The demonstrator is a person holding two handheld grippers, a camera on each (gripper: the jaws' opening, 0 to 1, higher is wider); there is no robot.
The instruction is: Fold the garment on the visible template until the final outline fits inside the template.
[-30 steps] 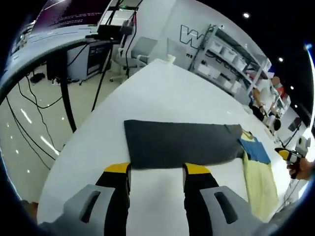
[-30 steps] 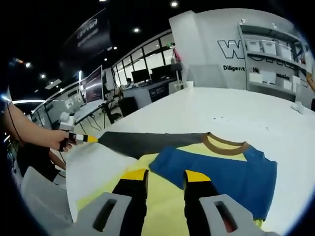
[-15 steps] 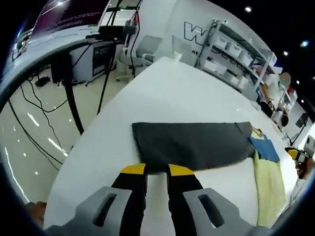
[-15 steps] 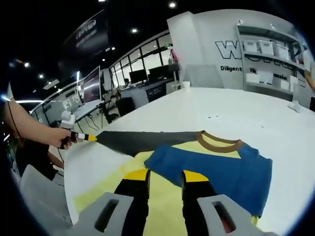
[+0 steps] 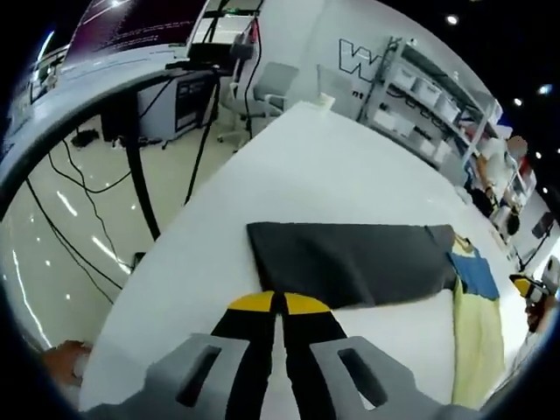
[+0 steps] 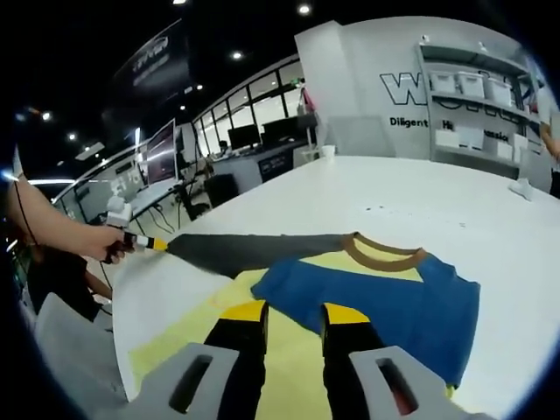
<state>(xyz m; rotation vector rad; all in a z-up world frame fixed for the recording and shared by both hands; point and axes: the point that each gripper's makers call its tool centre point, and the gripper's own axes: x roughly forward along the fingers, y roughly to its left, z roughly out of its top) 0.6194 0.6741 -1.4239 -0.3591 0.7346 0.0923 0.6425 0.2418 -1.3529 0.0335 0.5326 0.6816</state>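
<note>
The garment [image 6: 367, 297], a T-shirt with a pale yellow body, a blue band across the shoulders and sleeves, and a brown collar, lies flat on the white table [image 6: 437, 201], with its collar end overlapping the dark grey template [image 5: 350, 262]. In the right gripper view the shirt sits from the centre down to 6 o'clock, the template stretching away from it toward 9 o'clock as a dark strip. The right gripper [image 6: 294, 309] rests over the shirt where blue meets yellow, its yellow-tipped jaws parted with fabric showing between them; whether they touch the cloth cannot be told. In the left gripper view the template lies at the centre, the shirt running from its far end toward 4 o'clock. The left gripper [image 5: 279, 303] has its jaws pressed together at the template's near edge, apparently pinching it. A hand [image 6: 87, 241] at 9 o'clock in the right gripper view holds that same gripper at the template's end.
</note>
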